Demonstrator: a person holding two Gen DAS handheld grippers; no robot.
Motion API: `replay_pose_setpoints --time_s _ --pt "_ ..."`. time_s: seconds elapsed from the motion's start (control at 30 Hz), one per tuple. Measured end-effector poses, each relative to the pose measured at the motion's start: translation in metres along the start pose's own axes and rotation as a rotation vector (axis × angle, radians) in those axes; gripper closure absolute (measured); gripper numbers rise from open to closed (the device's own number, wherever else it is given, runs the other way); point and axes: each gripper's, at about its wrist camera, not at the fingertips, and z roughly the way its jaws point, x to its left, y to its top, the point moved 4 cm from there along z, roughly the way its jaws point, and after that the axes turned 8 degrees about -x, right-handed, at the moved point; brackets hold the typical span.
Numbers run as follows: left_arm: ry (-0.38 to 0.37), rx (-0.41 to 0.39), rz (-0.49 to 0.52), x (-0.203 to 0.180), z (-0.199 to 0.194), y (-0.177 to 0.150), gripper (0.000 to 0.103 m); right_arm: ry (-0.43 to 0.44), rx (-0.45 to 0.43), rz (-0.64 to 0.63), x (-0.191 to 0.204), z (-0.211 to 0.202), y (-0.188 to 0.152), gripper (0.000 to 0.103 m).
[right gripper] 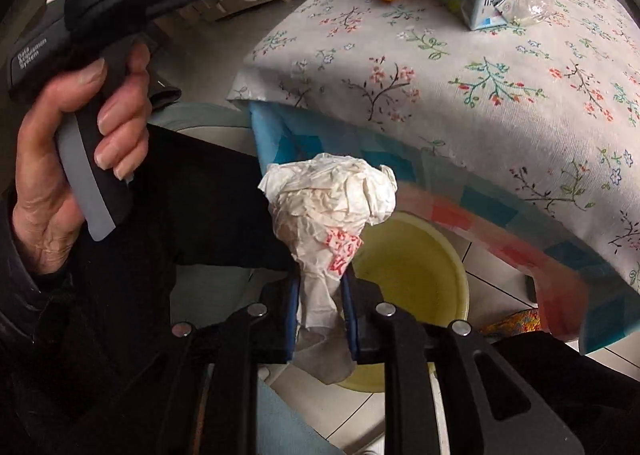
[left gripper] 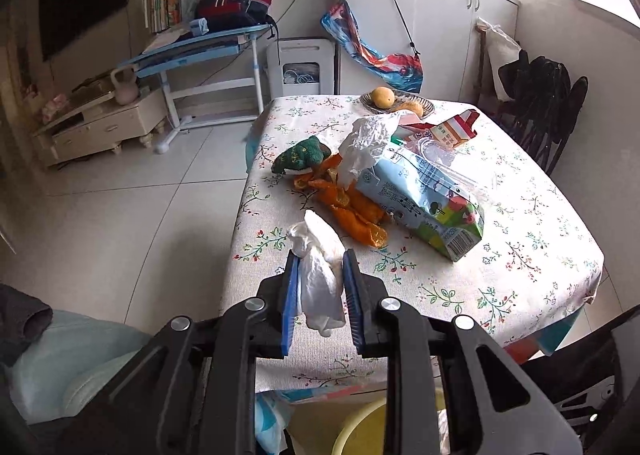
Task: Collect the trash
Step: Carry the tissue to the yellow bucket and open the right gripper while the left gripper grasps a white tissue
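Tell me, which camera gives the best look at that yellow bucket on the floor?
The right wrist view: the yellow bucket shows its open mouth below the table edge, behind the held crumpled tissue. The left wrist view catches only a sliver of it between the gripper's arms.

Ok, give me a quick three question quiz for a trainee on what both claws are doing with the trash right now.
1. True or false: the left claw is empty.
2. What lies below the right claw? A) yellow plastic basin B) a cardboard box C) a metal bin
3. Fill in: the orange peel rests on the floral ____.

Key
1. False: it is shut on a crumpled white tissue.
2. A. The right claw holds a crumpled white paper wad with red print.
3. Tablecloth.
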Motion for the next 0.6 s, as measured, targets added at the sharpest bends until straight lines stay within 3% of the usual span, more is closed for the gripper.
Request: replay_pose_setpoints --time_s 0.1,0.23,0.33,0.5,0.6 --pt "0.0 -0.009 0.014 -0.003 -0.006 -0.001 0.082 -0.06 0.098 -0.076 0.005 0.023 -0.014 0.081" --pt "-0.003 -0.019 0.025 -0.005 -0.013 -0.002 0.082 -0.108 0.138 -0.124 0.007 0.038 -0.015 0.046" --pt "-0.007 -0.015 0.026 -0.003 -0.015 -0.002 0.082 -0.126 0.109 -0.11 -0.001 0.031 -0.018 0.043" --pt "-0.011 -0.014 0.033 -0.005 -0.019 -0.005 0.082 -0.154 -0.065 -0.063 -0.003 -0.005 -0.012 0.04" --pt "-0.015 -0.008 0.039 -0.007 -0.021 -0.007 0.082 -0.186 -0.238 -0.061 -0.003 -0.036 0.001 0.029"
